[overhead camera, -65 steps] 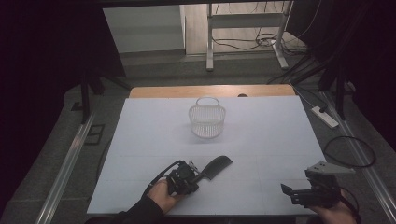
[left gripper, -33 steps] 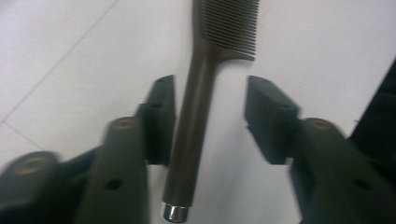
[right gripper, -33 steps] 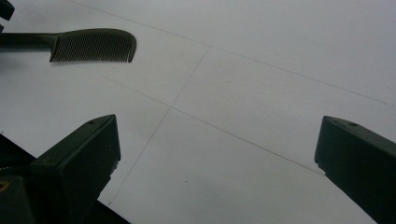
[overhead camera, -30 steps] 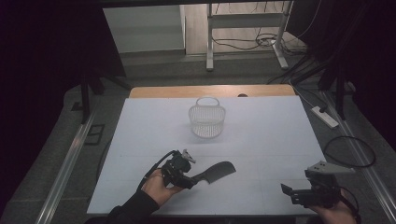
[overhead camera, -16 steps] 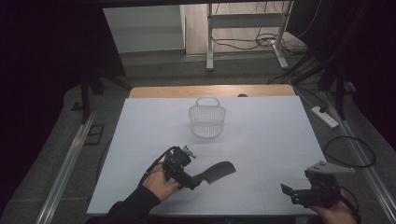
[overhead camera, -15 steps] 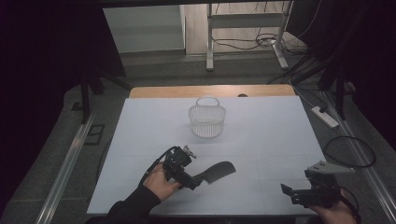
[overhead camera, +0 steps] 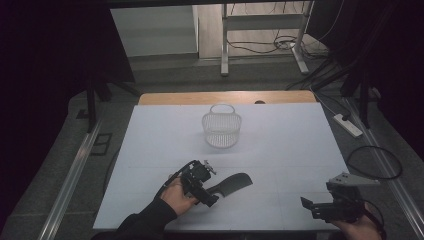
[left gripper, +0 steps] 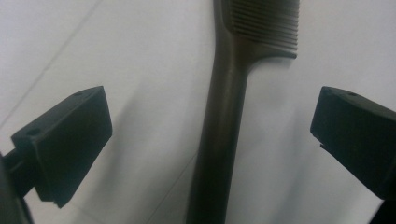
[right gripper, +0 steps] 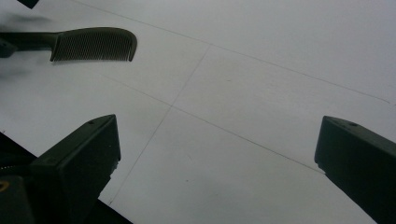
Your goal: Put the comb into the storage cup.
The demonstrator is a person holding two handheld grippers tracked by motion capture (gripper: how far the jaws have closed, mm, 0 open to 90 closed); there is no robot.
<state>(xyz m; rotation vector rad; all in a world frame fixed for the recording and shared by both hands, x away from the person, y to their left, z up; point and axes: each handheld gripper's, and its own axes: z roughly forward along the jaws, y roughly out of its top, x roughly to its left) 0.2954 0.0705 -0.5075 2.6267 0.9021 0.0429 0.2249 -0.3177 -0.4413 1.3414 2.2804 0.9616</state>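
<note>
On the white table we see a small white wire basket that stands upright near the far middle, with its handle raised. Behind the table's wooden far edge, a metal frame stands on the floor with cables around it. We see a white power strip on the floor at the right.

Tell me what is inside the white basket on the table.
Through the mesh of the white basket nothing shows inside, though its floor is too small and dim to be sure. The comb lies outside it on the table, handle between the left gripper's open jaws.
</note>
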